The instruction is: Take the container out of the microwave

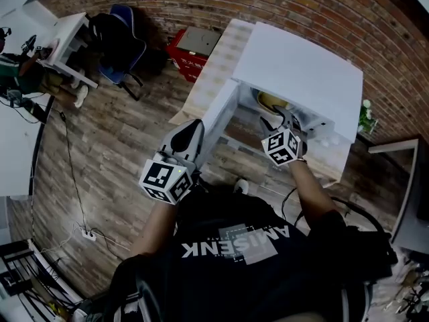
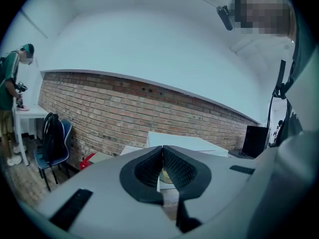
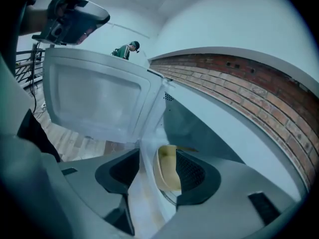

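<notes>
The left hand-held gripper [image 2: 162,156] hangs with its jaws pressed together on nothing, near the open door [image 1: 220,116] of the one white box-shaped microwave [image 1: 301,66] on the pale tabletop [image 1: 214,72]. Inside sits the one pale yellow plastic bowl-like container [image 3: 166,172], probably light, stiff and slightly slick. Its near rim looks the best hold. The right hand-held gripper [image 3: 158,156] stands wide open before it, pads clear.

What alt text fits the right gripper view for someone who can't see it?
The open right claw points into a white microwave, a yellow container showing in the gap between its jaws, not gripped. The microwave's door stands swung open at left; a brick wall runs at right.
</notes>
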The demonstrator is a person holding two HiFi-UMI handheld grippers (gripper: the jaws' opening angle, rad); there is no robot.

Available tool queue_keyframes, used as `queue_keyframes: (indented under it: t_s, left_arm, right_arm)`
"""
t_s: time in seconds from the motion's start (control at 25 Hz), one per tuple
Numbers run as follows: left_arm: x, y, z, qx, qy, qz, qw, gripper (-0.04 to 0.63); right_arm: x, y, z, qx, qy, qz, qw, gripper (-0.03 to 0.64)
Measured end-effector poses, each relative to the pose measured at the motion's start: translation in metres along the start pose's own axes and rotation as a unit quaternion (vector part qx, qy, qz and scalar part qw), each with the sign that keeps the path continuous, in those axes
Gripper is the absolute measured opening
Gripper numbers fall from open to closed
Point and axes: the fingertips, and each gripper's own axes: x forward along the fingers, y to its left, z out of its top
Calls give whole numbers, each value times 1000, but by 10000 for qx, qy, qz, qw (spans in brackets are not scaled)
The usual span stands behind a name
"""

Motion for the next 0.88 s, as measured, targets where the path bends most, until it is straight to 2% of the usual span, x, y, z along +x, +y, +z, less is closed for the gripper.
queue_keyframes:
  t_s: [0.24,0.76,0.88]
  left_arm:
    - [5,6,-7,105,143,-18,9998,14]
    - [12,17,-6,127,117,-11,9998,14]
    - [12,19,-9,268,233,72,9993,14]
  right_arm:
    - [27,-4,-21,-108,336,31,9994,242]
    - [67,-2,-37,-546,730,209,9956,247]
    - [75,-5,-44,-622,878,219,9940,247]
